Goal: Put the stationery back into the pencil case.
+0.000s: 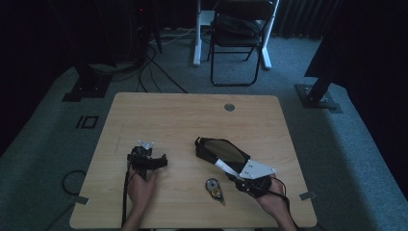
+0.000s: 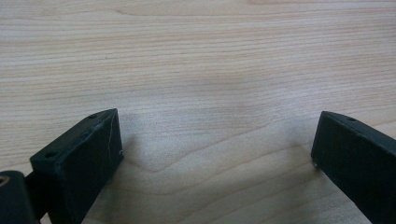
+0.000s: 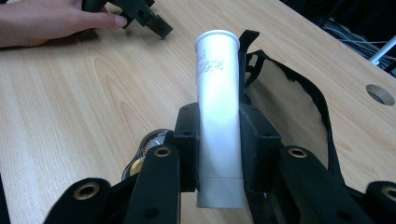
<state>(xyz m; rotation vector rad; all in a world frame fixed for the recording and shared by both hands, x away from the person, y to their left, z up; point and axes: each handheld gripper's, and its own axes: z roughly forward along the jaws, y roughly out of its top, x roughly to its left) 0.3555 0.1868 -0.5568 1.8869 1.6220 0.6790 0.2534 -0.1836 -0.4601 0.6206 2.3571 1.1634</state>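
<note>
The right gripper [image 3: 219,140] pinches a white tube [image 3: 218,107] just beside the black pouch [image 3: 289,93] (mouth agape); the left gripper [image 2: 217,149], well apart from the pouch, stands spread over bare table [image 2: 196,56].

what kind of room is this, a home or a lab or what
Probably a lab or recording room, not a home. A bare wooden table stands on grey carpet, with loose cables running over the floor, dark stand bases at the sides and a folding chair behind, against dark curtains.
</note>
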